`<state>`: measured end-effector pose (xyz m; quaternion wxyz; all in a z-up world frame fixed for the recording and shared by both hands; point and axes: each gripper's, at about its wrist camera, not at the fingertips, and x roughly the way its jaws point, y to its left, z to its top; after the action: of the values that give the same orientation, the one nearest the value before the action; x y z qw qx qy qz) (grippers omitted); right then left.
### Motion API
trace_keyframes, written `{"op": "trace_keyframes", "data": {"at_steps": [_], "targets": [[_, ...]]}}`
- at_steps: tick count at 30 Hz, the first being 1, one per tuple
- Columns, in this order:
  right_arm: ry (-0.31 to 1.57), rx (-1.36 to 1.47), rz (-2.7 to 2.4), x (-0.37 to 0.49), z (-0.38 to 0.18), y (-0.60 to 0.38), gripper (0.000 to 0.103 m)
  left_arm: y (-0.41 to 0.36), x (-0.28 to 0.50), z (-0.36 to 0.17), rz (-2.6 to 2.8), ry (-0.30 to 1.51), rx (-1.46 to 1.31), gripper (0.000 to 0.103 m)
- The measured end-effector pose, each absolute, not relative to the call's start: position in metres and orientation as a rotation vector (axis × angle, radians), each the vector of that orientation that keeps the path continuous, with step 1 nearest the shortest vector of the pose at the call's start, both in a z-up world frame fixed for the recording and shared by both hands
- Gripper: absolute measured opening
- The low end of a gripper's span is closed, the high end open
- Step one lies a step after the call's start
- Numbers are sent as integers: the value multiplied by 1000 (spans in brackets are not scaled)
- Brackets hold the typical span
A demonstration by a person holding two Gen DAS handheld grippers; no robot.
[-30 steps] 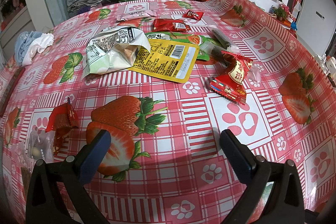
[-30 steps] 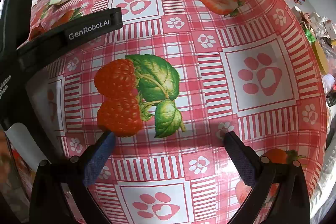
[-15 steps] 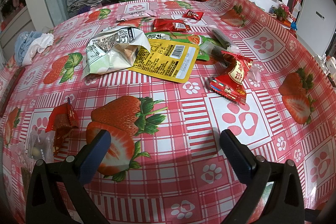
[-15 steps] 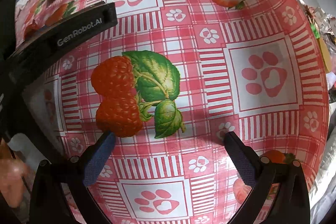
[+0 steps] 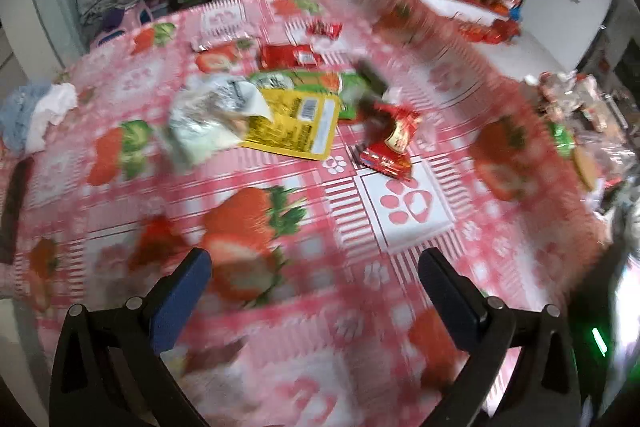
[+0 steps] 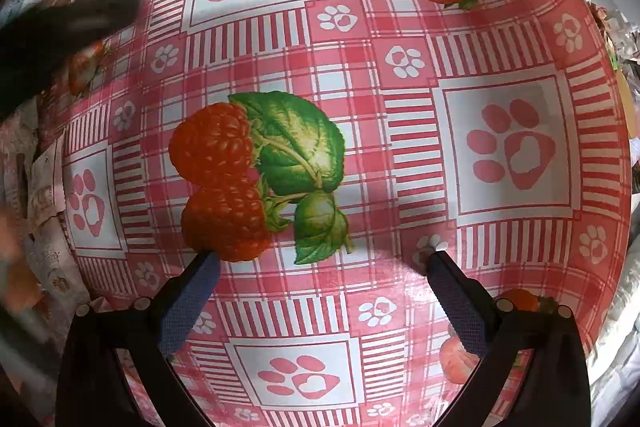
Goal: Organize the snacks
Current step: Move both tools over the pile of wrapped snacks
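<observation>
Snack pile, far-centre of table w/ red check strawberry cloth: yellow pouch flat, barcode up; crumpled silver-white bag touching its left edge; red wrapper just right of pouch; green pack behind pouch; red pack further back. Left gripper: jaws wide apart, empty, near edge of table, well short of pile; view blurred. Right gripper: jaws wide apart, empty, over bare cloth at raspberry print; red wrapper & pouch at top edge of its view.
</observation>
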<state>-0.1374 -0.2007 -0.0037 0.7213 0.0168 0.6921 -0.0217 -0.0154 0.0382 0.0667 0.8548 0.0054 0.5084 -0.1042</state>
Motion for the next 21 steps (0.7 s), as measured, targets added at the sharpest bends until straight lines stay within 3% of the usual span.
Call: {"op": "trace_keyframes", "data": {"at_steps": [6, 13, 21], "targets": [[1512, 74, -21, -149, 10, -182, 103, 110, -69, 86, -160, 1158, 7, 103], [1546, 106, 49, -185, 14, -133, 103, 193, -132, 65, -7, 1349, -103, 103], [1563, -41, 102, -213, 7, -89, 103, 214, -159, 36, 44, 1473, -282, 103]]}}
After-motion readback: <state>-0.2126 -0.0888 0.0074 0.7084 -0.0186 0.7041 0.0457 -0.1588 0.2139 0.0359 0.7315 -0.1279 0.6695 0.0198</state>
